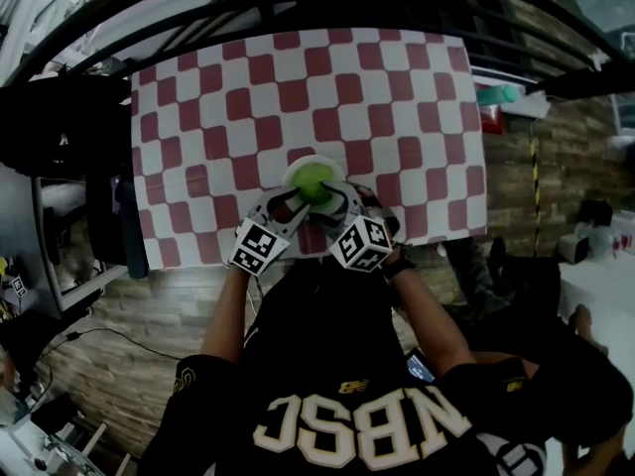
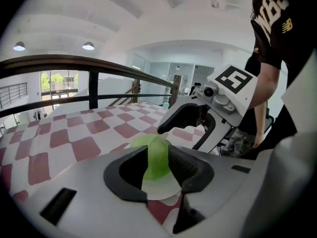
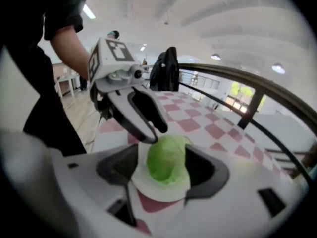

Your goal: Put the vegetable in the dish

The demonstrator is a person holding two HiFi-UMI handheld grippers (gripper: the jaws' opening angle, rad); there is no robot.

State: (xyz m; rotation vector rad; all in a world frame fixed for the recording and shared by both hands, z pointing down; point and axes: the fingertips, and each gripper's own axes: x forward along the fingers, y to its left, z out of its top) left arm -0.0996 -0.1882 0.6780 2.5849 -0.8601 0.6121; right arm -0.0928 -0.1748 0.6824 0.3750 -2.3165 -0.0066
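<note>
Fingers [image 2: 123, 175] of the left gripper [image 2: 158, 163] pinched narrowly on the green vegetable [image 1: 315, 181], which sat in the white dish [image 3: 161, 192]. The right gripper [image 3: 166, 168] straddled it from the opposite side, jaws wide (pads apparently clear), and the checkered cloth [image 1: 228, 97] stretched beyond.

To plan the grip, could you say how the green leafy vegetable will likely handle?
The green leafy vegetable looks rounded, so it may roll off the white round dish. Its crinkled leaves probably yield under squeezing; likely light.
</note>
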